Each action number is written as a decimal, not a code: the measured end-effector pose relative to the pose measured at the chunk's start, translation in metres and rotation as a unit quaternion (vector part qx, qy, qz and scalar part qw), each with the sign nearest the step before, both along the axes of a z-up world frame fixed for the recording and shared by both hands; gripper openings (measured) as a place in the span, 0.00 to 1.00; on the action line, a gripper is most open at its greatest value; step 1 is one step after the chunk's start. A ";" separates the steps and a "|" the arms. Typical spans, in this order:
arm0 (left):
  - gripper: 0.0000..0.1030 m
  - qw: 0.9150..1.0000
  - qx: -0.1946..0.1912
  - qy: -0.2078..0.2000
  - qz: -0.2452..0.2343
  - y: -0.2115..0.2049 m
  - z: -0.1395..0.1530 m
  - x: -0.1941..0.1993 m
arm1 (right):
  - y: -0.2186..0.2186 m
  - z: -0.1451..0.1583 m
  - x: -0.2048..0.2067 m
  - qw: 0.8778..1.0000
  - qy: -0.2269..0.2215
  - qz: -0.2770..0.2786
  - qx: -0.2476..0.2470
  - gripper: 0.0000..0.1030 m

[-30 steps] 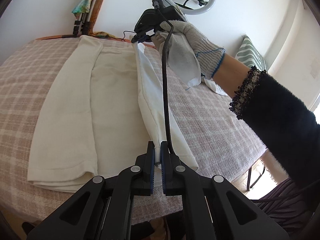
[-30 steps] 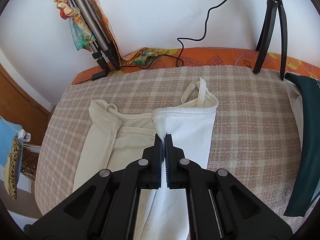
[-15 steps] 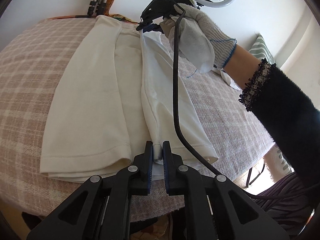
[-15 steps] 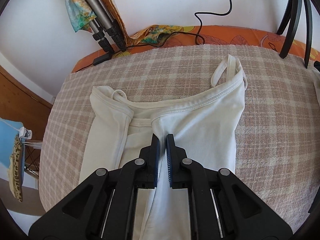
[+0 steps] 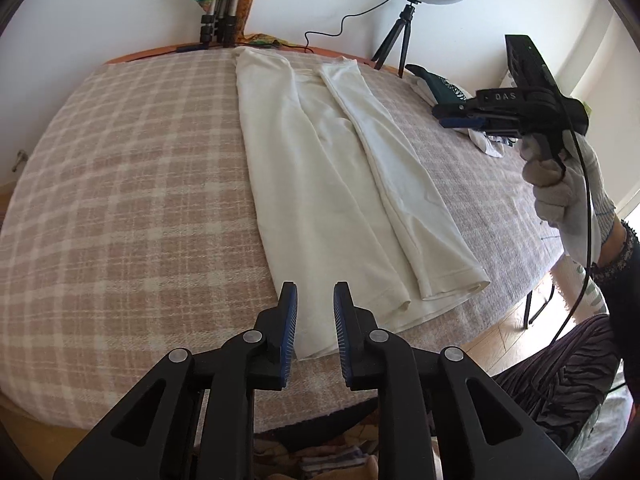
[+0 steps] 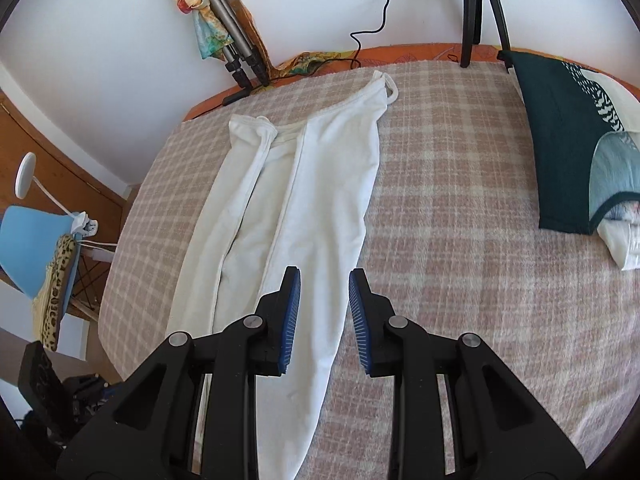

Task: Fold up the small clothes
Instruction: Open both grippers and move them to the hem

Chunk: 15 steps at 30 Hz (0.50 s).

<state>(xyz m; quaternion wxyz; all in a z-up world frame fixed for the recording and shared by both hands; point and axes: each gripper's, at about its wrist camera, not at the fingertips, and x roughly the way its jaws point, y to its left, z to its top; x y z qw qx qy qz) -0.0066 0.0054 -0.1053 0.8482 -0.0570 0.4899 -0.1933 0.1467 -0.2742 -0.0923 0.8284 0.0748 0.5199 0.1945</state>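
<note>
A white tank top (image 5: 340, 168) lies flat on the checked table cover (image 5: 120, 184), with both long sides folded in toward the middle so it forms a narrow strip. In the right wrist view the top (image 6: 320, 200) runs away from me, straps at the far end. My left gripper (image 5: 314, 312) is open and empty, just above the hem end. My right gripper (image 6: 324, 304) is open and empty above the folded right side. The right gripper also shows in the left wrist view (image 5: 464, 114), raised at the right, held by a gloved hand (image 5: 568, 196).
A dark green folded garment (image 6: 568, 140) lies on lighter clothes at the table's right side. A tripod (image 5: 396, 40) with a ring light and a second tripod (image 6: 224, 32) stand at the far edge. A blue chair (image 6: 36, 240) is left of the table.
Both grippers have let go of the top's right side, which now lies folded over the middle. Both have opened and drawn back; the right one has moved off to the right.
</note>
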 end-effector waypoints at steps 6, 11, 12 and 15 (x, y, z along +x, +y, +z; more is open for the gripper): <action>0.23 0.998 -0.047 0.039 0.014 0.015 -0.019 0.006 | -0.007 -0.038 -0.076 0.999 0.047 0.015 0.010 0.26; 0.23 0.993 -0.083 0.079 0.009 0.018 -0.031 0.009 | -0.023 -0.062 -0.108 0.994 0.087 0.007 0.066 0.26; 0.23 0.992 -0.091 0.087 0.010 0.019 -0.034 0.009 | -0.025 -0.064 -0.112 0.993 0.090 0.010 0.079 0.26; 0.23 0.989 -0.113 0.096 0.019 0.024 -0.036 0.011 | -0.029 -0.068 -0.119 0.989 0.100 0.014 0.108 0.26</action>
